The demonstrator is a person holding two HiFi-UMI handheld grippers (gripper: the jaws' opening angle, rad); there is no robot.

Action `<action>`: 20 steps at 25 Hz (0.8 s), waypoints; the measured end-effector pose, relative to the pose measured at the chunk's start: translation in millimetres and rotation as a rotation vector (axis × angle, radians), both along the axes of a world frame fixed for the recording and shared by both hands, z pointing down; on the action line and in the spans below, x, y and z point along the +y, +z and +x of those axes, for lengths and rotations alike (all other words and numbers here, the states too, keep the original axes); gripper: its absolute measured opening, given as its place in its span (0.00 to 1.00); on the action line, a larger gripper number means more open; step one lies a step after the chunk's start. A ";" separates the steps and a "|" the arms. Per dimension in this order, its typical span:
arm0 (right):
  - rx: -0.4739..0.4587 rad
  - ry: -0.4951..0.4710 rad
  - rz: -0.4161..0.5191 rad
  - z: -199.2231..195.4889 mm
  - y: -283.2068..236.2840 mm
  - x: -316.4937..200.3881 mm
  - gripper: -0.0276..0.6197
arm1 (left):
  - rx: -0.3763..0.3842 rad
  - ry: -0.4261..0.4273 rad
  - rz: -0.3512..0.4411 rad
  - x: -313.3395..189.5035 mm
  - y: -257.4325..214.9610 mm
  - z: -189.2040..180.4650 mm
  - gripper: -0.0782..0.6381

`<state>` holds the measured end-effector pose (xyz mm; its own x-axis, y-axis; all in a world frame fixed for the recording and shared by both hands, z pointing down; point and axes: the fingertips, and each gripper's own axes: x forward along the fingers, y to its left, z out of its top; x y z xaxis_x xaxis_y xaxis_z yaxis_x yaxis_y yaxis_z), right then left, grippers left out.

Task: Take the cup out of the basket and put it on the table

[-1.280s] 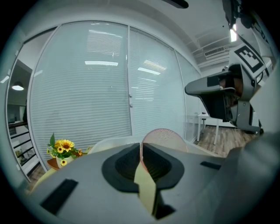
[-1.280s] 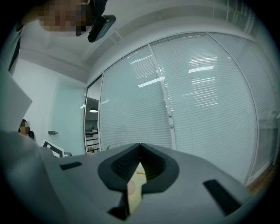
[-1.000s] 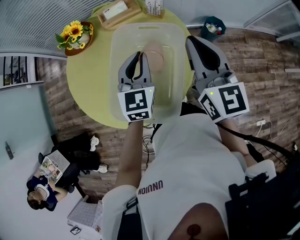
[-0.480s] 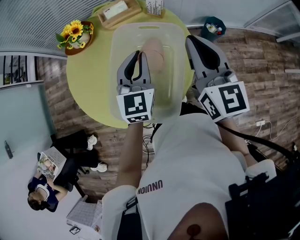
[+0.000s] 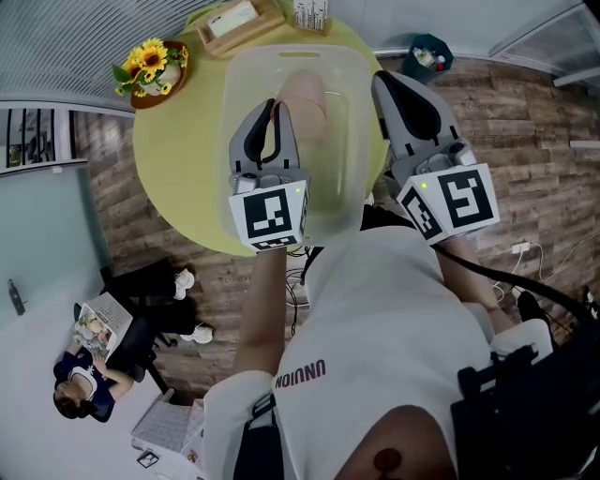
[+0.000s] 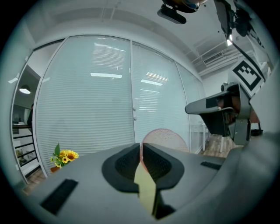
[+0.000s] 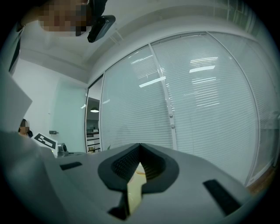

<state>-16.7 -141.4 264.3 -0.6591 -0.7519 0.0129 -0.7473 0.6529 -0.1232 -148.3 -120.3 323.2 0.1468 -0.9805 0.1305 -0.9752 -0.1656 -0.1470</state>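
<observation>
Round yellow-green table [image 5: 178, 178] on plank floor [image 5: 525, 122]. Directly on it: 1 translucent basket [image 5: 230, 112] at centre, 1 bowl of sunflowers [image 5: 150, 66] at left edge, 1 wooden tray [image 5: 239, 23] at far edge.

Bright, even ceiling light; strong fisheye warping; near edges perhaps slightly soft.

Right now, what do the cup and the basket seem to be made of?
The basket looks like frosted, translucent plastic: the yellow table shows dimly through its walls. The cup looks like pale pink plastic with a matte, finely speckled surface. In the left gripper view its wall looks thin and seems to let some light through. Frosted glass cannot be fully ruled out.
</observation>
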 end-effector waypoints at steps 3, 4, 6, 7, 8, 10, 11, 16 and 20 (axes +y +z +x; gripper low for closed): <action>0.001 -0.001 0.001 0.0 -0.2 0.3 0.07 | 0.000 -0.006 0.008 1.4 -2.4 -1.6 0.15; 0.001 0.000 0.002 0.1 -0.1 0.3 0.07 | 0.000 -0.007 0.011 1.8 -3.2 -1.7 0.15; 0.002 0.001 0.002 0.5 0.5 0.2 0.07 | 0.004 -0.008 0.016 2.9 -4.9 -1.3 0.15; 0.003 0.001 0.002 0.5 0.7 0.2 0.07 | 0.008 -0.008 0.020 3.5 -6.3 -1.1 0.15; 0.003 0.001 0.003 0.3 0.5 0.1 0.07 | 0.011 -0.008 0.025 4.0 -8.2 -1.1 0.15; 0.004 0.001 0.004 -0.6 -0.1 -0.3 0.07 | 0.018 -0.009 0.035 4.6 -13.0 -1.6 0.15; 0.005 0.000 0.004 -0.9 -0.4 -0.3 0.07 | 0.020 -0.009 0.039 5.0 -15.5 -1.7 0.15; 0.008 -0.003 0.005 -1.2 -0.1 0.2 0.07 | 0.026 -0.015 0.055 7.5 -23.8 -1.8 0.15; 0.010 -0.003 0.007 -1.4 0.5 0.8 0.07 | 0.026 -0.015 0.059 8.7 -25.3 -2.2 0.15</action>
